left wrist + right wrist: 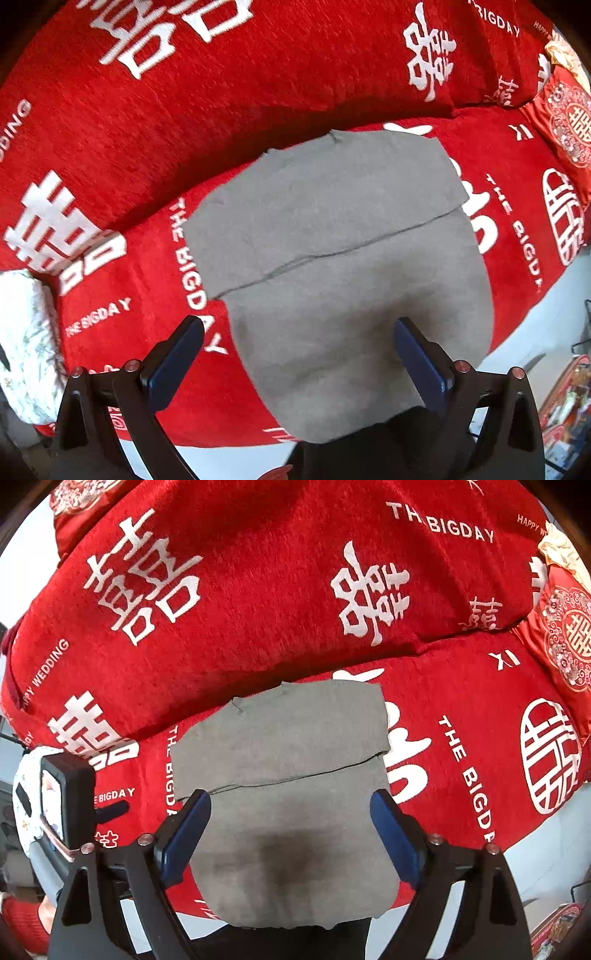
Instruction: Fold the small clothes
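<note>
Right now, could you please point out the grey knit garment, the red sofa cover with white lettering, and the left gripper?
grey knit garment [332, 229]: left wrist view, folded upper layer.
red sofa cover [258, 590]: right wrist view, backrest.
left gripper [299, 326]: left wrist view, between fingertips.

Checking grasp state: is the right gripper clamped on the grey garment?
No. The right gripper is open, jaws wide apart above the grey garment.

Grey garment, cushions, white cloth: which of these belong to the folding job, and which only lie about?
For the job:
grey garment, partly folded
left gripper, open
right gripper, open

Only lying about:
red sofa cover
embroidered red cushion
white floral cloth
</note>
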Motion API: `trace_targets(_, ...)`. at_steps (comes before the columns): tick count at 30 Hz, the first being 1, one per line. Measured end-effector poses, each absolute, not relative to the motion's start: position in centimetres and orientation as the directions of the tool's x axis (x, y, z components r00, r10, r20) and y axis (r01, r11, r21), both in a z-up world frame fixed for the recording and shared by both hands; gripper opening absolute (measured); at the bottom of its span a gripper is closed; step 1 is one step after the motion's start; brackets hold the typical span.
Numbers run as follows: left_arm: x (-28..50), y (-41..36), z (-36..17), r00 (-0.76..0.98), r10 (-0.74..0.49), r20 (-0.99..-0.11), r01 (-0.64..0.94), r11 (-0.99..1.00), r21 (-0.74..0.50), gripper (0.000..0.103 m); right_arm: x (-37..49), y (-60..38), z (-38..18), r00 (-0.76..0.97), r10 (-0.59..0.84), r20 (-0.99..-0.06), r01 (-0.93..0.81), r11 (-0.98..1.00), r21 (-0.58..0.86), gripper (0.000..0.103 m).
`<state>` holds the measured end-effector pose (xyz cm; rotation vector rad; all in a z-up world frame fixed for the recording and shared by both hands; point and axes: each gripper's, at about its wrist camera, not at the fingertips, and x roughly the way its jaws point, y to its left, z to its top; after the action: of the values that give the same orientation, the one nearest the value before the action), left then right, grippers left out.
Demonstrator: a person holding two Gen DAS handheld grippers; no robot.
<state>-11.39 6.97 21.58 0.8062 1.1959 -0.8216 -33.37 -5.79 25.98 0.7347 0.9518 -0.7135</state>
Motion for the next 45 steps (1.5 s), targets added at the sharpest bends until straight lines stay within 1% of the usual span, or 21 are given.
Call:
trace_targets(2,-11.1,7.5,21.8,0.190,-0.115,-0.975,0.872,0.477,0.113,0.102,-33.1,-5.7,26.0,0.404,-0.212,-0.890,0.799,0.555,0.231,0.090)
trace_targets(7,-10.0,8.7,21.5,0.177,-0.096,-0.980,0.854,0.511,0.104,0.102,-31.8,-5.2,26.0,0.415,-0.198,-0.888,0.781,0.578,0.236,0.090)
trace_targets(14,-9.8,10.6,21.0,0.138,-0.098,-0.986,0.847,0.527,0.066,0.102,-30.2,-4.3,25.5,0.381,-0.146,-0.913,0.769,0.598,0.226,0.090)
trace_targets(17,-9.9,10.7,20.9,0.120,-0.103,-0.987,0.850,0.525,0.048,0.102,-30.2,-4.1,25.9,0.373,-0.152,-0.915,0.773,0.597,0.216,0.090)
trace_targets(23,-10.9,10.2,21.7,0.089,-0.161,-0.983,0.869,0.495,-0.002,0.102,-30.7,-3.6,26.5,0.348,-0.167,-0.922,0.790,0.582,0.193,0.090)
trace_targets(26,-11.2,10.3,22.6,0.083,-0.205,-0.975,0.872,0.489,-0.029,0.102,-31.1,-3.4,26.1,0.359,-0.158,-0.920,0.798,0.564,0.214,0.090)
trace_targets(30,-11.1,10.8,22.9,0.079,-0.232,-0.969,0.866,0.497,-0.048,0.102,-31.4,-3.3,24.9,0.388,-0.130,-0.913,0.799,0.541,0.263,0.090)
trace_targets(31,-10.9,11.2,22.8,0.073,-0.235,-0.969,0.860,0.507,-0.059,0.102,-31.6,-3.2,24.4,0.409,-0.114,-0.905,0.797,0.528,0.293,0.090)
trace_targets(35,-9.9,12.6,22.0,0.049,-0.229,-0.972,0.828,0.554,-0.089,0.102,-32.3,-3.2,22.4,0.447,-0.072,-0.892,0.795,0.490,0.358,0.090)
trace_targets(38,-9.5,13.5,21.2,0.044,-0.224,-0.974,0.802,0.589,-0.099,0.102,-32.7,-3.3,20.9,0.441,-0.053,-0.896,0.803,0.469,0.367,0.090)
trace_targets(45,-9.2,14.6,19.2,0.059,-0.190,-0.980,0.768,0.636,-0.077,0.102,-34.5,-4.6,17.8,0.384,-0.011,-0.923,0.845,0.408,0.347,0.090)
